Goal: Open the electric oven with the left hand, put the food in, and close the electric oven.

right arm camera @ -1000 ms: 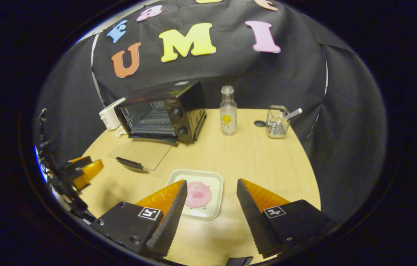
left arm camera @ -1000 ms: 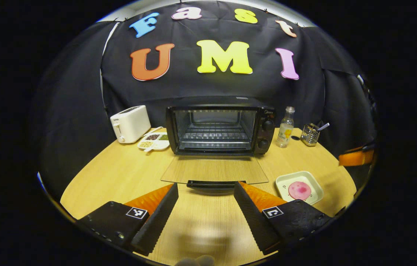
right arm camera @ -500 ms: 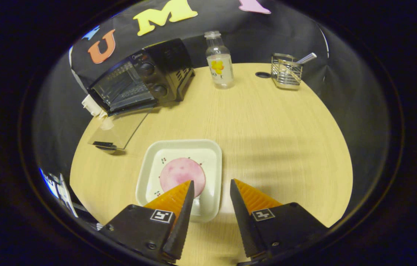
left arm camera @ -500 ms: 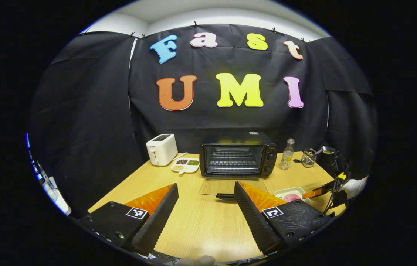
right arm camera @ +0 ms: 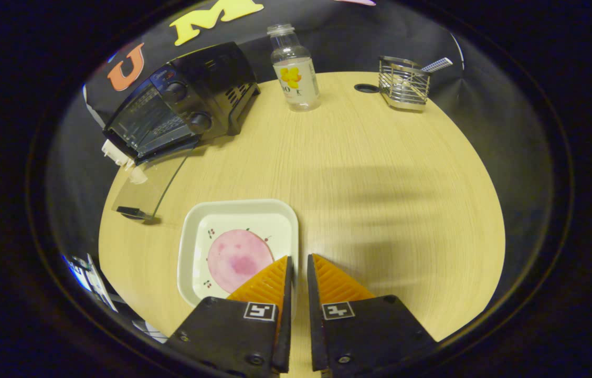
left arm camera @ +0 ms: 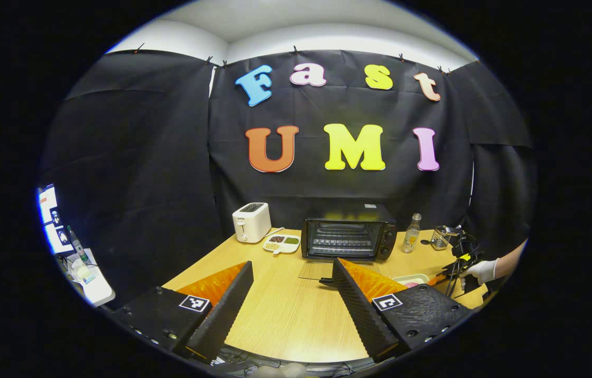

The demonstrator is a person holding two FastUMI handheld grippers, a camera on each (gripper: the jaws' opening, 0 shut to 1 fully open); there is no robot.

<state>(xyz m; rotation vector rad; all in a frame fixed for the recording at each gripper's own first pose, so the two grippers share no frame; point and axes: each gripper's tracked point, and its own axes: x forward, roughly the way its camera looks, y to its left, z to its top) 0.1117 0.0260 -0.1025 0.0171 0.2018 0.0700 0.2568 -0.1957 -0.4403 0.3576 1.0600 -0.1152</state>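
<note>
Oven (left arm camera: 349, 238): at table (right arm camera: 380, 173) rear, glass door (right arm camera: 149, 181) lying flat open | Left gripper (left arm camera: 292, 294): jaws wide apart, empty, well back from oven | Right gripper (right arm camera: 296, 268): jaws nearly closed over near rim of plate (right arm camera: 238, 210); firm grip unconfirmed | Food: pink slice (right arm camera: 240, 260) on plate.

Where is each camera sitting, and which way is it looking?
Left gripper view: rides on the left gripper, held back from the table, facing the open oven; a gloved hand shows far right.
Right gripper view: rides on the right gripper, looking down at the white plate rim between its fingers.
Both share the oven, plate and bottle.
</note>
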